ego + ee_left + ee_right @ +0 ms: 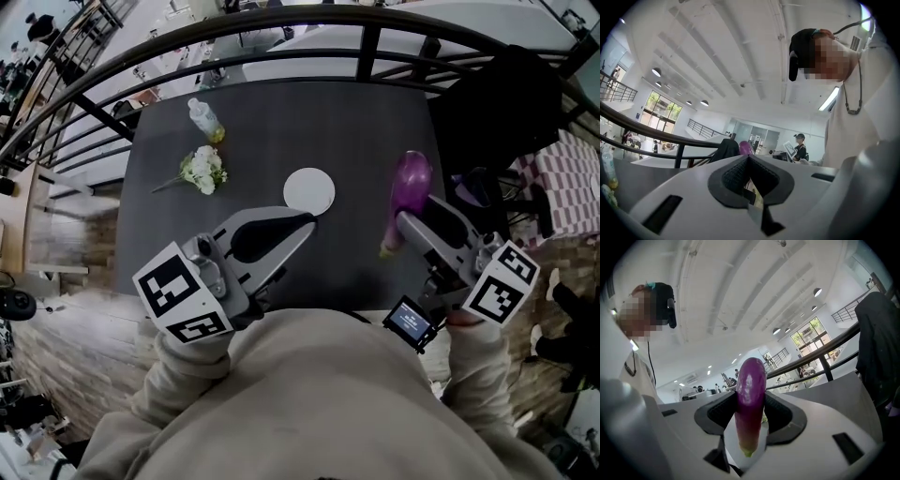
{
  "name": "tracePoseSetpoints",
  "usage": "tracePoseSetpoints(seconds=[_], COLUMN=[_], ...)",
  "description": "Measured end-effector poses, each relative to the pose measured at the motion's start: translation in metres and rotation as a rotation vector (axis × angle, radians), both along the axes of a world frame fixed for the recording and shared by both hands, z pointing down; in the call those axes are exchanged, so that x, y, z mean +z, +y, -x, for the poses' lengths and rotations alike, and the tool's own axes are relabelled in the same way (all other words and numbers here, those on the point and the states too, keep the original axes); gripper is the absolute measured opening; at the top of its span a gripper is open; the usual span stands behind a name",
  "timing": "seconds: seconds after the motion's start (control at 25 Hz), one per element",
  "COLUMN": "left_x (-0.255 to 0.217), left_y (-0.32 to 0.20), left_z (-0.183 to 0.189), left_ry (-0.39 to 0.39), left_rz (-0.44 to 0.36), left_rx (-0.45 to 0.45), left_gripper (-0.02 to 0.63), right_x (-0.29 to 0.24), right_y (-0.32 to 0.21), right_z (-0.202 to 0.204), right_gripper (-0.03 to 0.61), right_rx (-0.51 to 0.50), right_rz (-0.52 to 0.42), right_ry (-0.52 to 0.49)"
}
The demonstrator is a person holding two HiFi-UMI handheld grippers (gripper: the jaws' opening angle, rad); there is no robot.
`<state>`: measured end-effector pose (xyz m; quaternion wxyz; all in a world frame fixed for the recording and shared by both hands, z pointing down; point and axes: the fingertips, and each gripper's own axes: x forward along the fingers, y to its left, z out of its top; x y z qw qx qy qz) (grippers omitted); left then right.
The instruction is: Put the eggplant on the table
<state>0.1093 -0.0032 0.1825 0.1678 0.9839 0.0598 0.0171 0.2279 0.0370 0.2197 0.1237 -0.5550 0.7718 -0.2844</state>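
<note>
One job, half done — glossy purple eggplant [412, 183] clamped upright in the right gripper [401, 225], three o'clock of the white round disc [309, 190], seemingly above the dark grey table [281, 122]; setting down remains. Left gripper [302, 225] — jaws together, empty.

A dark worktop [281, 122] is standing against a curved black railing [300, 17] with upright posts. Pale wood floor [56, 319] is showing at the left. At the right, a black jacket [511, 103] is hanging beside a checked cloth [574, 178]. Overhead, a white ceiling [717, 51] with long beams is spanning a big open hall. Round lamps [656, 71] and a strip light [830, 98] are glowing under it, and daylight is coming in through tall windows [661, 110] with green trees outside.
</note>
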Motion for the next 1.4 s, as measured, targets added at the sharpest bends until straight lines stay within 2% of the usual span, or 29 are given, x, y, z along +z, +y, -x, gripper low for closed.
tracePoseSetpoints(seconds=[0.2, 0.56, 0.84, 1.4], left_x=[0.016, 0.058, 0.077, 0.067], left_y=[-0.031, -0.090, -0.098, -0.112], left_z=[-0.001, 0.017, 0.020, 0.009], left_ry=[-0.017, -0.071, -0.104, -0.093], left_rz=[0.001, 0.038, 0.105, 0.114], left_rx=[0.019, 0.063, 0.044, -0.028], left_gripper=[0.005, 0.005, 0.005, 0.005], right_x=[0.006, 0.013, 0.033, 0.033], right_y=[-0.028, -0.089, -0.104, -0.133], right_z=[-0.003, 0.024, 0.023, 0.009], right_gripper=[0.202, 0.201, 0.201, 0.201], right_rx=[0.017, 0.034, 0.009, -0.067], right_rz=[0.009, 0.077, 0.134, 0.125], right_ry=[0.015, 0.058, 0.029, 0.025])
